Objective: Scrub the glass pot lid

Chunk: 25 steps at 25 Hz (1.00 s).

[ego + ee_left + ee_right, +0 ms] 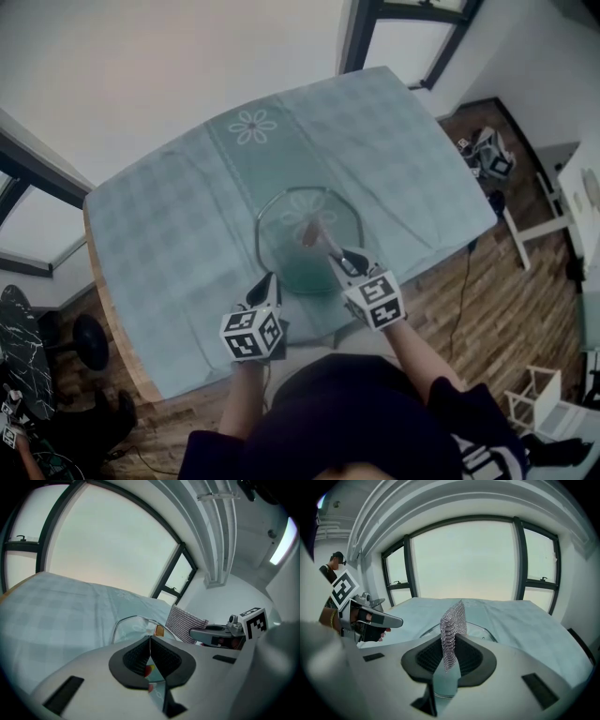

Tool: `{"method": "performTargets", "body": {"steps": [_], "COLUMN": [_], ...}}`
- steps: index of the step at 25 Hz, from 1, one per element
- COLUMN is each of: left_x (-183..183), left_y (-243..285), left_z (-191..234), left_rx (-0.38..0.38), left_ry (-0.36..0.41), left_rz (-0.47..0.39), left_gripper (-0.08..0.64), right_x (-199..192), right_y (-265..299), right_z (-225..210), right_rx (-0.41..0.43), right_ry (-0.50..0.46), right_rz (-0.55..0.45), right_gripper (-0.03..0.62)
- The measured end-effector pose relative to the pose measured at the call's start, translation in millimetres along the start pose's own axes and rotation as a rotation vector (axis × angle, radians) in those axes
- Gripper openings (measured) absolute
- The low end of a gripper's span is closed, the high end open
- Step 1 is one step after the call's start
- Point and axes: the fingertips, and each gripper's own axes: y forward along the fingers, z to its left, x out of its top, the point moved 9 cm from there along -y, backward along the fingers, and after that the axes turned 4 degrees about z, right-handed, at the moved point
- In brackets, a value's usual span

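The round glass pot lid with a reddish knob lies mid-table on the checked cloth. My left gripper is shut on the lid's near-left rim; in the left gripper view the thin glass edge runs between the pads, and the rim arches beyond them. My right gripper is shut on a silver chain-mesh scrubber, which stands up from the jaws. It is over the lid's right half, near the knob. The lid's rim shows behind the mesh.
The table wears a pale blue-green cloth with flower prints. Its near edge runs just in front of the person's body. Wooden floor lies to the right, with a white chair there and a dark stool at the left.
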Motion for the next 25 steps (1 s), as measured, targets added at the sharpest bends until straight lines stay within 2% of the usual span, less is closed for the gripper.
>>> {"method": "performTargets", "body": {"steps": [11,25], "left_x": [8.2,-2.5], "left_y": [30.5,42.3], "left_z": [-22.0,-46.8], "left_rx": [0.109,0.225], "left_ry": [-0.094,-0.173], "left_rz": [-0.044,-0.072], "left_gripper": [0.005,0.005], "right_x": [1.3,-2.7], "right_y": [18.1,48.4], "right_z": [-70.8,-127.3], "right_rx": [0.053,0.089], "right_ry": [-0.078,-0.209], "right_rz": [0.076,0.168], "right_gripper": [0.071,0.071]}}
